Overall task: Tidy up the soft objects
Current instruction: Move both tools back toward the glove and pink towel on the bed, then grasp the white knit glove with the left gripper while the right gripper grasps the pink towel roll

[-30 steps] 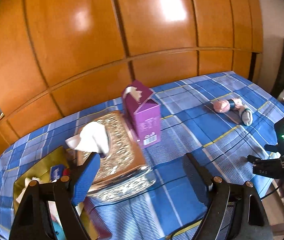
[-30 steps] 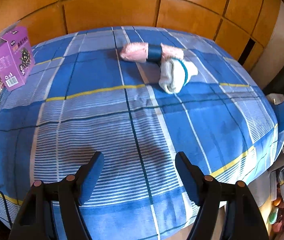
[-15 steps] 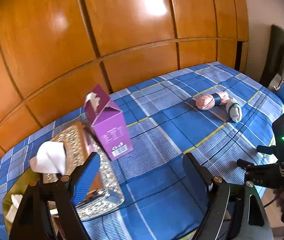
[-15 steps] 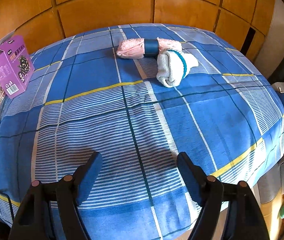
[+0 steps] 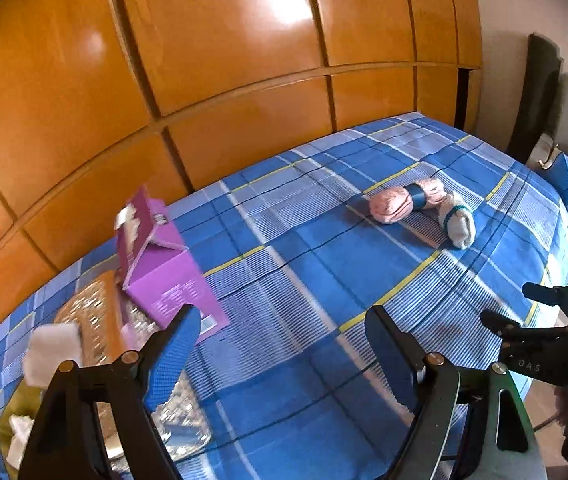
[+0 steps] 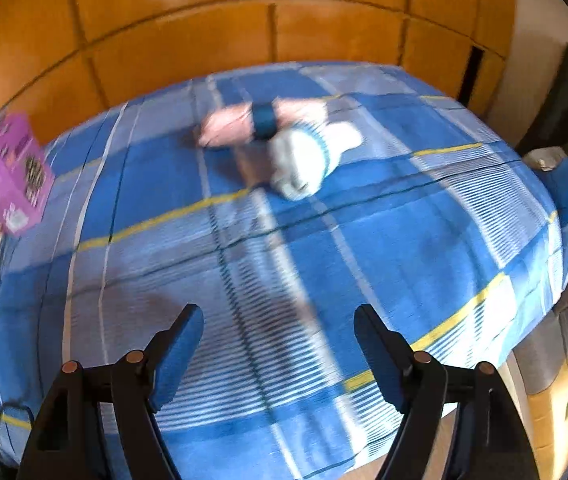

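Observation:
A pink rolled sock [image 5: 394,203] with a dark blue band and a white rolled sock [image 5: 458,220] with a teal band lie touching on the blue plaid cloth [image 5: 304,264], far right. In the right wrist view the pink sock [image 6: 235,122] and the white sock [image 6: 304,160] lie ahead, blurred. My left gripper [image 5: 279,340] is open and empty above the cloth's near side. My right gripper [image 6: 277,336] is open and empty, well short of the socks. Its body shows at the left wrist view's right edge [image 5: 556,320].
A purple tissue box [image 5: 163,272] stands at the left, beside a glittery gold tissue box [image 5: 95,328] with a white tissue sticking out. A yellow-green container [image 5: 23,412] sits at the lower left. Orange wooden wardrobe doors [image 5: 223,60] rise behind. The table edge drops off at right [image 6: 544,292].
The left gripper has swung right, so the tissue boxes slid left and the socks came nearer the middle. The right gripper has pulled back and tilted up a little; its view is blurred.

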### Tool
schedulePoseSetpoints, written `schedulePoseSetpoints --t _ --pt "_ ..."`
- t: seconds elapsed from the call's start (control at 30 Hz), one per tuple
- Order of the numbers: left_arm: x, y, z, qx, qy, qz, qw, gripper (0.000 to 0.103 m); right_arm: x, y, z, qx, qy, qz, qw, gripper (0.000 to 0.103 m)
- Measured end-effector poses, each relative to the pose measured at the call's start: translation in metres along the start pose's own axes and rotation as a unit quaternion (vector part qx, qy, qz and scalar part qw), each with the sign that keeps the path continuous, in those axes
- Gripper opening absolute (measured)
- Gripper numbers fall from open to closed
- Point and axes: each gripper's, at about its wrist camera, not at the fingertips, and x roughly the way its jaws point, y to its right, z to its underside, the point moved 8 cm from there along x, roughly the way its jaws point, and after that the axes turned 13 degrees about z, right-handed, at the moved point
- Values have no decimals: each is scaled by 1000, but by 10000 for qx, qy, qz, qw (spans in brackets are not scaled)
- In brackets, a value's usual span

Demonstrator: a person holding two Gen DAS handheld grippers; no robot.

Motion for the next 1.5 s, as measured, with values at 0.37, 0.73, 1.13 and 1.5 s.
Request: schedulePoseSetpoints --t 0.37,0.73,1.13,1.5 --pt "62 71 -52 490 -258 1031 9931 79 22 42 8 584 -455 490 9960 78" --pt "154 154 -85 668 -913 1965 9740 76 25 74 8 1096 -623 644 9899 78" --pt "184 166 -62 610 -1185 2179 9668 34 29 98 2 1358 -602 664 9867 76" --pt "122 55 -17 -507 -836 1615 9820 34 26 35 -70 -819 438 -399 9949 76"
